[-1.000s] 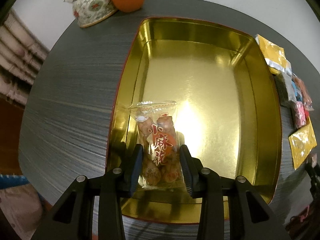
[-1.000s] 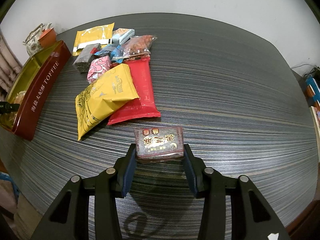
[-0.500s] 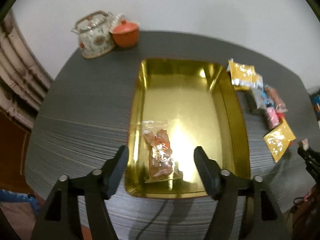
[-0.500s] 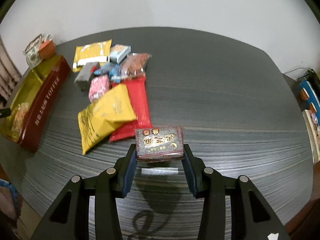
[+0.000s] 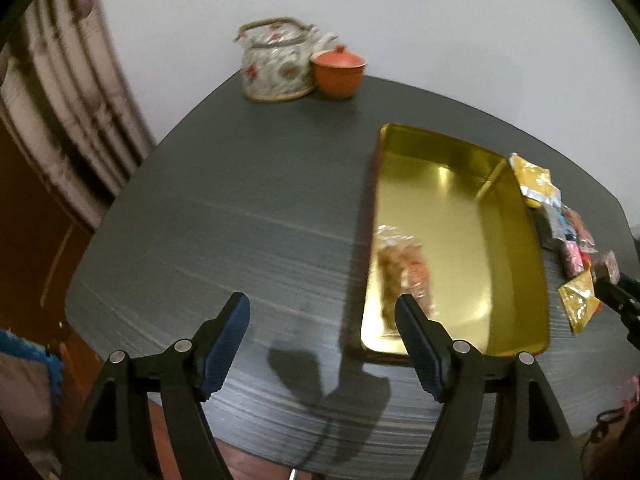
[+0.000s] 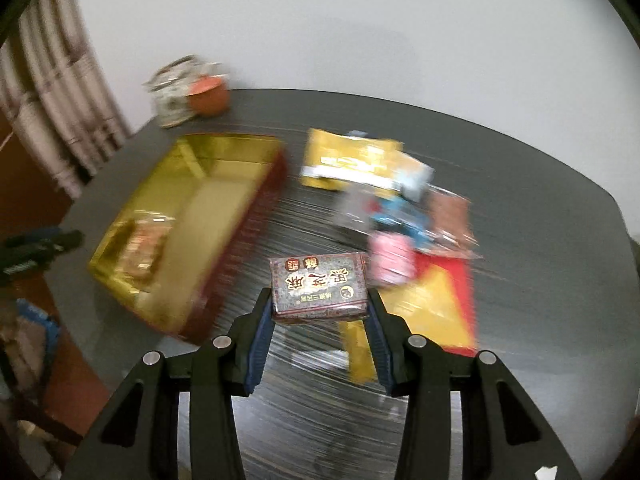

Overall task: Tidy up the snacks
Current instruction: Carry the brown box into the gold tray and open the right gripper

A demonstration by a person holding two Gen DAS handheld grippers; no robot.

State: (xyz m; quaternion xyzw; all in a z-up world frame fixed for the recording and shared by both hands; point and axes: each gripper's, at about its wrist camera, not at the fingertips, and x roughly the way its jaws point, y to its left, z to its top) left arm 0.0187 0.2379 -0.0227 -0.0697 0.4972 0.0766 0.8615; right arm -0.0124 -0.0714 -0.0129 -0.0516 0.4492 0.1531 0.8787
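The right tongs point(image 6: 320, 312) grip a dark brown packet point(image 6: 319, 285) by its two short sides, lifted clear of the worktop point(image 6: 540, 208), its gold lettering upside down to the camera; the left tongs point(image 5: 322, 320) gape wide with nothing between them, their shadow lying on the worktop point(image 5: 240, 200) just beneath; taking the tin point(image 5: 516, 264) as landmark, the left tongs hang over bare worktop to its left near corner, and one fingertip point(image 5: 404, 308) overlaps the tin's near end in the left view; inside the tin, at its near end and toward its left wall, lies a clear bag point(image 5: 404, 268) of brown and orange pieces, flat on the gold floor; the rest of the gold floor shows bare; in the right view the tin point(image 6: 256, 216) shows a red outer wall, and the held packet hovers just off that wall's near end; right of the tin a heap of snacks sits on the worktop: a yellow pouch point(image 6: 424, 300) over a red pack point(image 6: 460, 280) nearest, a pink pack point(image 6: 390, 256) beyond, blue wrappers point(image 6: 400, 216) blurred, and a yellow pack point(image 6: 344, 164) at the far end beside the tin's far corner; past the tin's far end, well apart, stand a patterned teapot point(image 5: 276, 68) and an orange lidded cup point(image 5: 338, 72), touching or nearly so, against a white wall.
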